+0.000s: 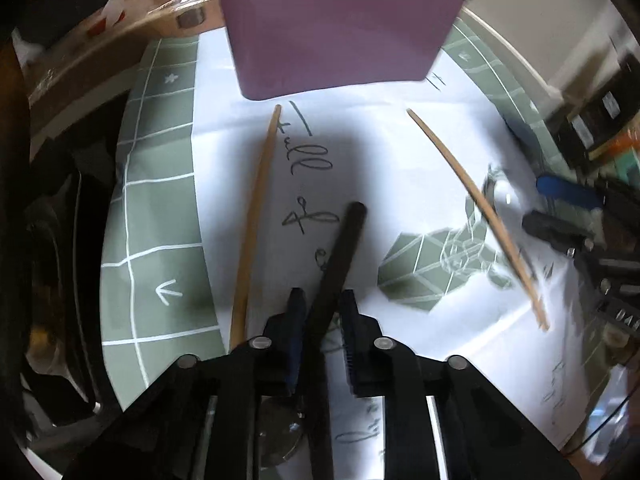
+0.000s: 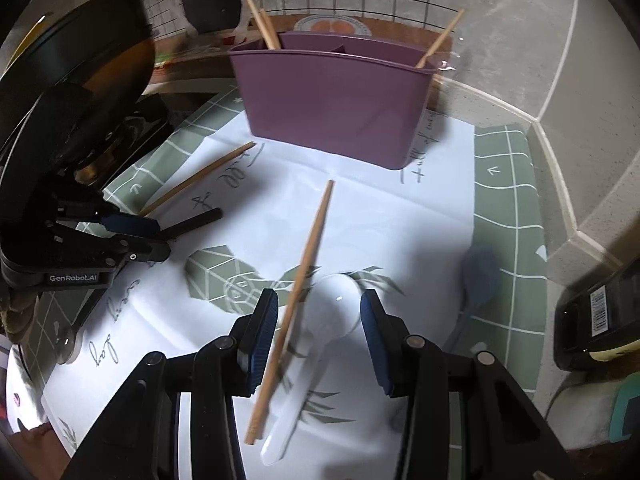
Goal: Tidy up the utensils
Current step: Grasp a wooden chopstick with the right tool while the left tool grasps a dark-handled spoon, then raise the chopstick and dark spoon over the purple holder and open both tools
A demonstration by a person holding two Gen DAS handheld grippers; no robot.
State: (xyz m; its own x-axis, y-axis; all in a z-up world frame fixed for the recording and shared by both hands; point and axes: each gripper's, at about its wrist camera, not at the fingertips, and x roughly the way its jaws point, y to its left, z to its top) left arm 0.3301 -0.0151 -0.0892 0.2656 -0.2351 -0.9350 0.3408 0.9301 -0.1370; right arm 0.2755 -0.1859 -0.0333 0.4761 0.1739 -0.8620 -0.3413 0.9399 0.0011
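White paper (image 2: 380,208) is covering a green mat (image 2: 508,200); left gripper (image 1: 322,300) is pointing down, clamping a black stick (image 1: 340,248). Right gripper (image 2: 320,312) is hanging parted over chopstick (image 2: 300,280) and spoon (image 2: 332,312), before the caddy (image 2: 336,100).

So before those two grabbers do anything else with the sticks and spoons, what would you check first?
1. Left gripper closed on the black chopstick: ok, its pads pinch it.
2. Right gripper holding something: not ok; open around the white spoon and a wooden chopstick.
3. Purple holder upright with room: ok, only a few chopsticks inside.
4. Path to the holder: ok, bare paper between.
5. Loose chopstick beside the left gripper touching it: cannot tell.
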